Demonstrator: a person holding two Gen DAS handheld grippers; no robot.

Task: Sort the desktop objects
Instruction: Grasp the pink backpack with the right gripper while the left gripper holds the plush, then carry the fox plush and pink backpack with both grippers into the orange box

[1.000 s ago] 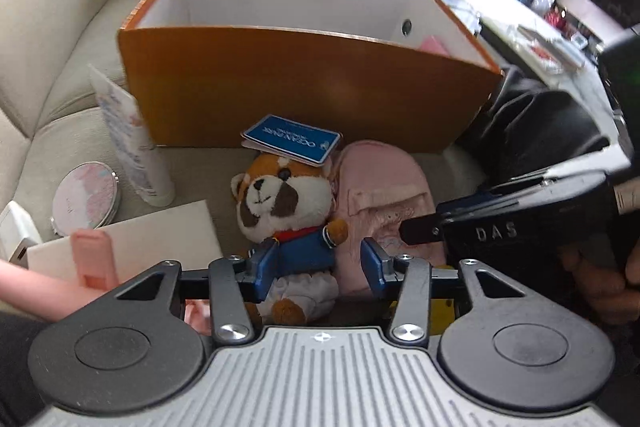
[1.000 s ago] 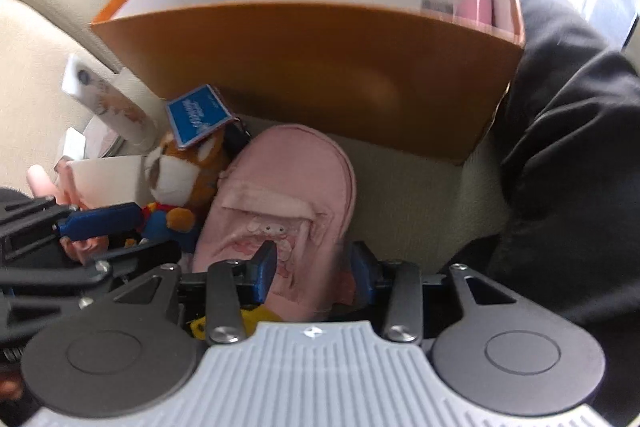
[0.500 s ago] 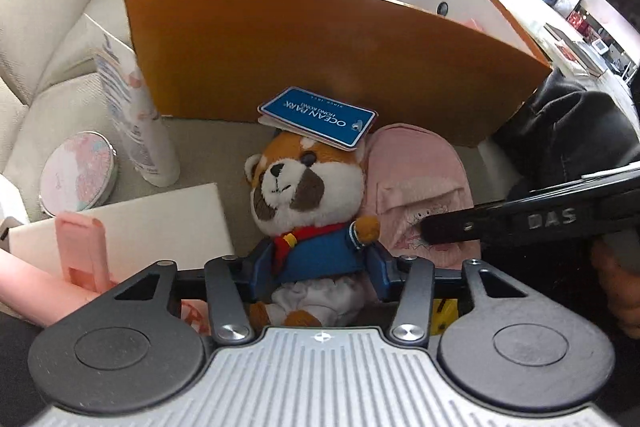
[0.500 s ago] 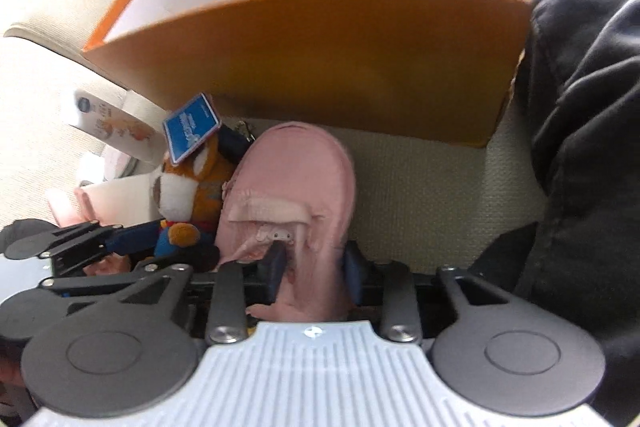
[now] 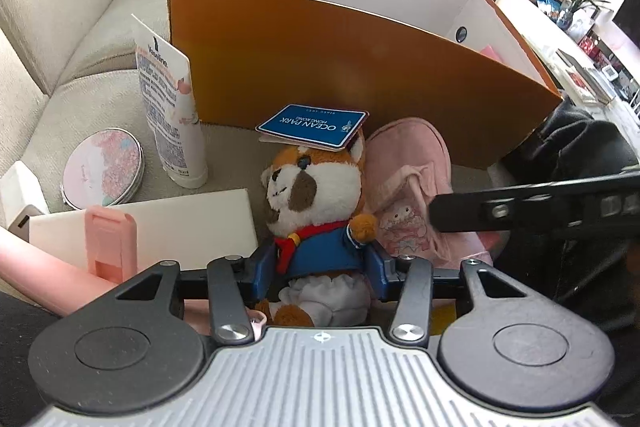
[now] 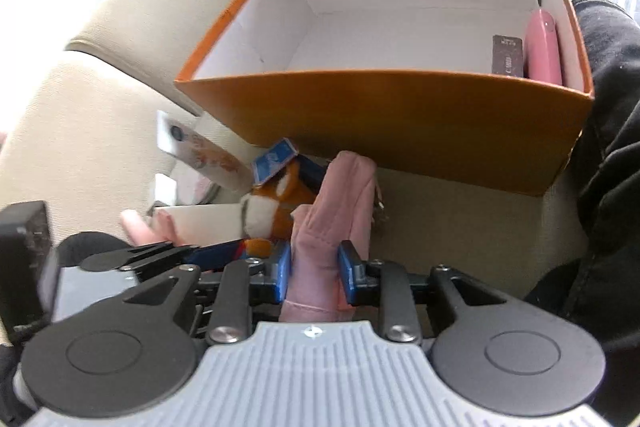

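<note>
Blue tag on my plush's head: "OCEAN PARK HONG KONG", upside down to me. Tube left of the plush: "Vaseline" near its top; smaller print below unreadable. Brown card in the box: lettering too small.

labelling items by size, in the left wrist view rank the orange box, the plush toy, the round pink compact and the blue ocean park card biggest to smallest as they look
1. orange box, by far the largest.
2. plush toy.
3. and 4. round pink compact and blue Ocean Park card look about alike; fisheye distortion and nearness make ranking them unsure.
</note>
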